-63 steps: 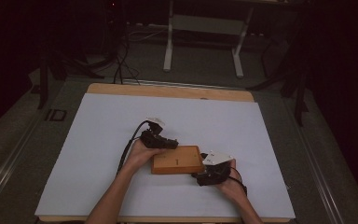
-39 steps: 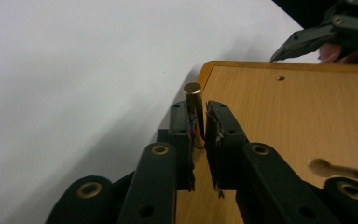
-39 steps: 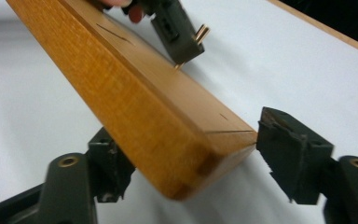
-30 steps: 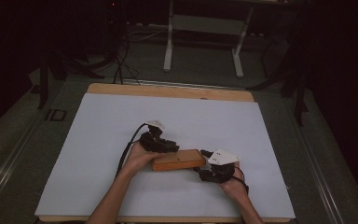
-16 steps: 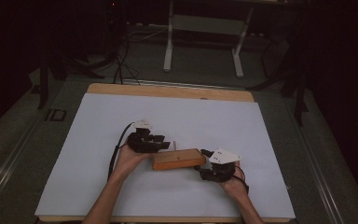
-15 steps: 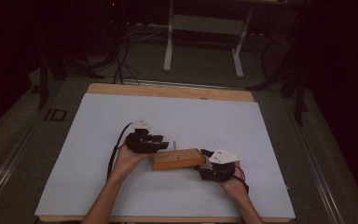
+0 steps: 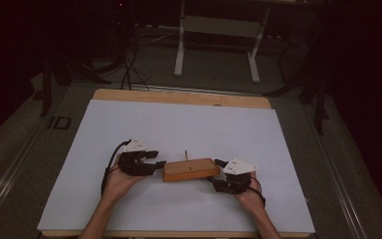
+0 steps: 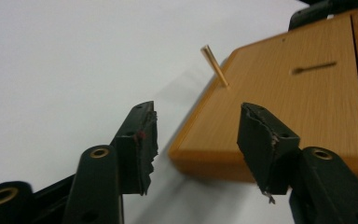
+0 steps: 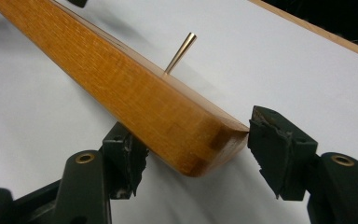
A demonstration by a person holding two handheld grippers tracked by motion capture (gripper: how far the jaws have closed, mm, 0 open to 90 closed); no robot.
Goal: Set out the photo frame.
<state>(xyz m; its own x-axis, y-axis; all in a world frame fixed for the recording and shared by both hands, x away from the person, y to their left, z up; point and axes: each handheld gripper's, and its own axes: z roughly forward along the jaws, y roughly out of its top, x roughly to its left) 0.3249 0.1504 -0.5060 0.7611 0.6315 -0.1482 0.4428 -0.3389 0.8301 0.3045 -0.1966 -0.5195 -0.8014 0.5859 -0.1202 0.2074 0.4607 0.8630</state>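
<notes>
A flat wooden box [image 7: 190, 170] lies on the white table top [image 7: 179, 124], with a thin brass pin [image 7: 185, 154] standing up from its far edge. My left gripper [image 7: 158, 159] is just off the box's left end. Its jaws have just been opening and now stand apart; in the left gripper view [image 8: 196, 112] the box's corner [image 8: 298, 102] and the pin [image 8: 214, 65] lie beyond the pads, untouched. My right gripper [image 7: 216, 172] is at the right end. In its own view [image 9: 189, 126] both pads press on the box's end [image 9: 121, 79].
A wooden strip [image 7: 179, 97] edges the table at the back. Beyond it stand white frame legs [image 7: 180, 45] and cables [image 7: 127, 69] on a dark floor. A black cable [image 7: 107, 172] loops from my left gripper.
My left gripper has let go of the box's left end, opened and drawn back to the left. The box, tilted up earlier, now lies flat. The right hand has stayed put.
</notes>
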